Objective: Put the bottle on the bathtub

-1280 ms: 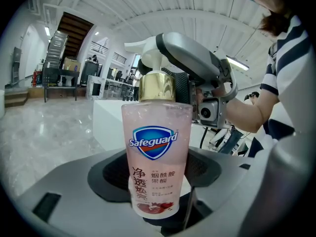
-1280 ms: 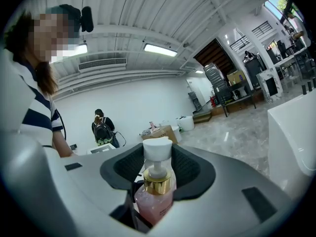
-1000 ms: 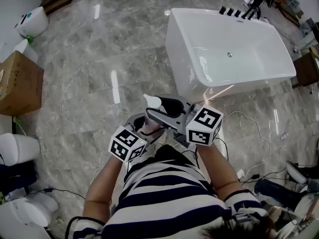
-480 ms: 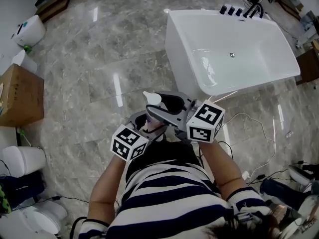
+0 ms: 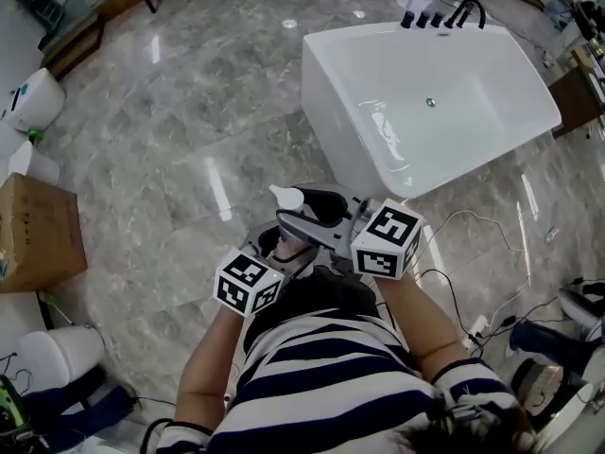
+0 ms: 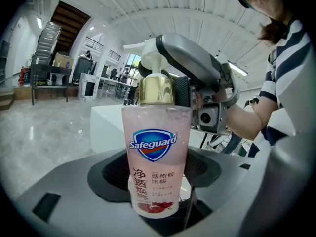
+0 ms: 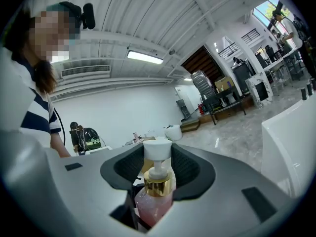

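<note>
Room: I see a large hall with a white ribbed ceiling in both tool views; desks and racks stand far back.
Floor point(image 5: 189, 121): glossy grey marble fills most of the head view. A cardboard box point(image 5: 33, 235) lies at the left edge and cables point(image 5: 463, 272) trail at lower right.
Bathtub point(image 5: 333, 130): white and freestanding at upper right of the head view. Its basin is empty and black taps point(image 5: 435, 17) sit at the far end. The near rim looks broad and flat to me, a fair landing place.
Right tool point(image 7: 157, 168): reaches over from above. Its jaws are drawn in on the white pump head, with a pad against each side.
Left tool point(image 6: 155, 184): jaws closed against the lower body of the bottle, gripping it from the sides.
Bottle point(image 6: 155, 152): pink soap with a gold collar and white pump. It is held off the floor between the two tools, at centre of the head view, close to my operator's striped shirt.
Long axis: roughly upright, pump end on top.
Bearing: the bathtub lies up and right of the bottle in the head view, well apart, with bare floor between. The right tool is on the nearer side.
Judgement: the carry across is not yet done.
</note>
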`<state>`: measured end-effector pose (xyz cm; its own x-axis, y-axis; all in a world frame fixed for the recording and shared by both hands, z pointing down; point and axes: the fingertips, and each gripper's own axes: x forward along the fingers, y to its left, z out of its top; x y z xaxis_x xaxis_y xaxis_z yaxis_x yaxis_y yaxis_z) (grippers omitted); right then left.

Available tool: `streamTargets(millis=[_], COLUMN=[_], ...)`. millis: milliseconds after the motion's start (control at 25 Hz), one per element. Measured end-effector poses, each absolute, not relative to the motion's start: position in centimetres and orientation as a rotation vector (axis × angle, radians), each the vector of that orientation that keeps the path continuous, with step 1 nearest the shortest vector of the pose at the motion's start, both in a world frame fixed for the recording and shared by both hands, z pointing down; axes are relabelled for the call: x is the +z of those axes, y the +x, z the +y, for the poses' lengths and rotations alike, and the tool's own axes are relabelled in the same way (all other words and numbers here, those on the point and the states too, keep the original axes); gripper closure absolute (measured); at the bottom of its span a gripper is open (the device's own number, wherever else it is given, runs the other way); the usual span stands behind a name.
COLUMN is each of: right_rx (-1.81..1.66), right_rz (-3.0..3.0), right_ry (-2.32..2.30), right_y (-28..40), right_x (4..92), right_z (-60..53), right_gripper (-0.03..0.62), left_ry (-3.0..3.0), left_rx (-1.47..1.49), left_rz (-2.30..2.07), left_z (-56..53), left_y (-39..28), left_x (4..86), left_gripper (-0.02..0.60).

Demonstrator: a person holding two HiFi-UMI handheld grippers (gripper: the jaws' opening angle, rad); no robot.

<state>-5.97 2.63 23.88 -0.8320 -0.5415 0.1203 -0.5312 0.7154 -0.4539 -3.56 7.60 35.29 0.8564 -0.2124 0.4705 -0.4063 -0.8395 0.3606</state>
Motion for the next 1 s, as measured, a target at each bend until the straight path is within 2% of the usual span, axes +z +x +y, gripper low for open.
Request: streamTargets(millis=[560, 1000], right_rx=[-0.817, -0.872], right_rz=[2.767, 2.683], right_ry=[-1.133, -1.285], right_y=[-11.4, -10.7], right_x=[24.5, 25.9], right_z=[-8.6, -13.0], right_gripper=[0.408, 0.411], left_ry=[2.614, 2.635], left_rx=[0.641, 0.664], left_rz=[-0.254, -0.174], left_z=[-3.2, -7.7], left_y=[-10.5, -10.7], left_x=[35.6, 36.7], left_gripper=[0.268, 0.268])
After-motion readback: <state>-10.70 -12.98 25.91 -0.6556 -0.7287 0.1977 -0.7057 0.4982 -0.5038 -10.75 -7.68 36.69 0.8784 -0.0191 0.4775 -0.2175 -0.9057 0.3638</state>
